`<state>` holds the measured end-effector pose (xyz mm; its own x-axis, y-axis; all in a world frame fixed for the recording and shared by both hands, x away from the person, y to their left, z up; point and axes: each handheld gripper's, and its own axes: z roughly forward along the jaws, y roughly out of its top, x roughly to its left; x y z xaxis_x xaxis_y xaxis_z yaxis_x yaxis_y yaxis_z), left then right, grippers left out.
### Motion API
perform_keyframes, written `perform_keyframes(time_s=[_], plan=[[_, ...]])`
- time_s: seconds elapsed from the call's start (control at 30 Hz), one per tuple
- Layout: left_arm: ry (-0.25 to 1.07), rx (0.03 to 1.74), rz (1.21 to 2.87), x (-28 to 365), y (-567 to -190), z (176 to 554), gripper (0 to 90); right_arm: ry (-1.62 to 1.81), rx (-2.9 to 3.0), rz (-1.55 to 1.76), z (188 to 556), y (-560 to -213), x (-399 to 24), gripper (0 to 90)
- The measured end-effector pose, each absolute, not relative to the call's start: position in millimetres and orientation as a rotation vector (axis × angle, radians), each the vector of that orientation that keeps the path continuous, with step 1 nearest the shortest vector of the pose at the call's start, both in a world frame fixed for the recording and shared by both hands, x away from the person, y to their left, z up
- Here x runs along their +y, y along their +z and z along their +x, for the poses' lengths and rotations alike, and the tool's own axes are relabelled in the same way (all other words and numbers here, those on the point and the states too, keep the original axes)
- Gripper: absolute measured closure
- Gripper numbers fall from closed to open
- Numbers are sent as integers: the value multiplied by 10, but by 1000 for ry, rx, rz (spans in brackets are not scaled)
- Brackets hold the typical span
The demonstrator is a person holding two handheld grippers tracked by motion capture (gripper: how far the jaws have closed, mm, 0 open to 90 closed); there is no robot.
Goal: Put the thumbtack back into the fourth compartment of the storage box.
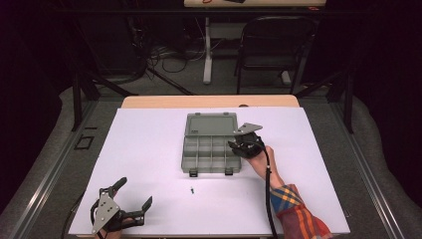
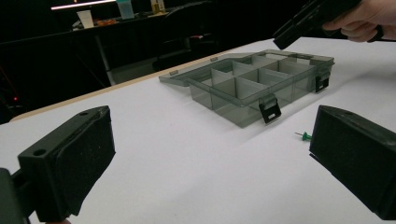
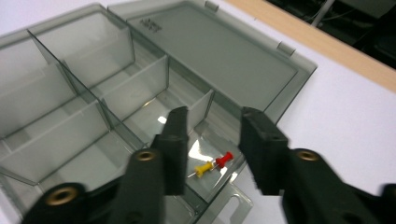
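Tongs in the person's right hand, the right tongs point(image 1: 240, 145), hover over the right end of the compartment box point(image 1: 211, 154), which sits open near the middle of the white desk point(image 1: 149, 149) with its lid point(image 1: 210, 124) folded flat behind it. In the right gripper view their two black jaws stand partly apart with nothing between the pads, poised above a corner compartment where a yellow pushpin point(image 3: 203, 169) and a red pushpin point(image 3: 224, 158) lie just beside each other on the clear floor. A green pushpin point(image 1: 192, 189) rests alone on the desk in front of the box, apart from its latches. The left tongs point(image 1: 134, 198) sit low at the near left corner of the desk, well away from the box, jaws spread wide and holding nothing.
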<state>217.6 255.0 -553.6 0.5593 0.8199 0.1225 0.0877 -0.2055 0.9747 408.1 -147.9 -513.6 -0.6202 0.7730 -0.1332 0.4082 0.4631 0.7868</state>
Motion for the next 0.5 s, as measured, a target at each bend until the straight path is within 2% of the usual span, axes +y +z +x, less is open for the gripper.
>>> perform_keyframes(time_s=[0.13,0.33,0.5], plan=[[808,766,1659,2554,-5529,2166,1,1041,2224,991,4008,-5067,-1501,361],[811,772,1652,2559,-5524,2163,2,1104,2206,980,3857,-4959,-1497,189],[812,769,1659,2550,-5527,2159,2,1185,2199,952,3721,-4863,-1494,141]])
